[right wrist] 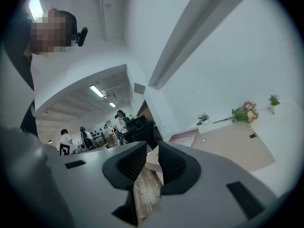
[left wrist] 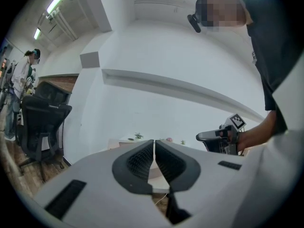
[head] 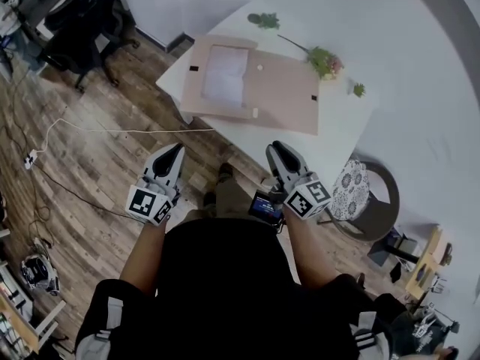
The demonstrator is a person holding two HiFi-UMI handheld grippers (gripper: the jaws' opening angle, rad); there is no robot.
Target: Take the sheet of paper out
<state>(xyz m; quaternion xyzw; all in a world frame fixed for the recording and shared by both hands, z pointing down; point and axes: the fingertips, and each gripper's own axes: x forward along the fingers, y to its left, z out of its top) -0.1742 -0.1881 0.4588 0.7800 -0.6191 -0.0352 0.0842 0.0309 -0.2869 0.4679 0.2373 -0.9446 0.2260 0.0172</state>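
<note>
A white sheet of paper (head: 225,75) lies in the left part of a flat tan folder (head: 277,88) on the white table (head: 341,130). The right gripper view shows the folder (right wrist: 232,144) and the paper (right wrist: 186,137) ahead and to the right. Both grippers are held close to the person's body, over the wooden floor and short of the table's near edge. My left gripper (head: 174,150) (left wrist: 155,141) is shut, its pads touching with nothing between them. On my right gripper (head: 276,147) (right wrist: 152,146) a clear gap separates the jaws, and it holds nothing.
A long-stemmed flower bunch (head: 324,60), a leafy sprig (head: 264,21) and a small plant (head: 359,89) lie along the table's far side. A round patterned stool (head: 364,193) stands right of the table. An office chair (head: 82,21) and a white cable (head: 112,131) are at the left.
</note>
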